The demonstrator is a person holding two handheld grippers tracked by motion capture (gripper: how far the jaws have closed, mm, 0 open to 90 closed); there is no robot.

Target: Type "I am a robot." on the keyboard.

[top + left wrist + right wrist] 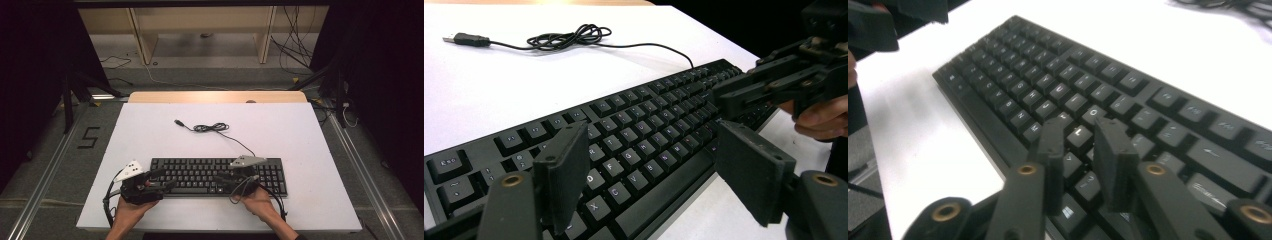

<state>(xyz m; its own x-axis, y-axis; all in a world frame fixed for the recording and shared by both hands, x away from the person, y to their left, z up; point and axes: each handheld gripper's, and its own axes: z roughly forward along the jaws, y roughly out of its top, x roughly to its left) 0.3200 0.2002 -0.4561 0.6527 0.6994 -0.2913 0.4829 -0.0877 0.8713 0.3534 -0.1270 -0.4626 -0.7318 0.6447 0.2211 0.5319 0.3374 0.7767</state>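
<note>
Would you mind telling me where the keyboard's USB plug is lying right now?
In the high view the USB plug lies on the white table behind the keyboard, left of centre, just left of the coiled cable.

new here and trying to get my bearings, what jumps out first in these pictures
A flat black plastic keyboard lies at the near middle of the white table. A hand-held black tool poises over each end: the left tool with jaws wide apart, the right tool with a narrow gap. Behind, the keyboard's thin black cable lies coiled, unplugged.
</note>
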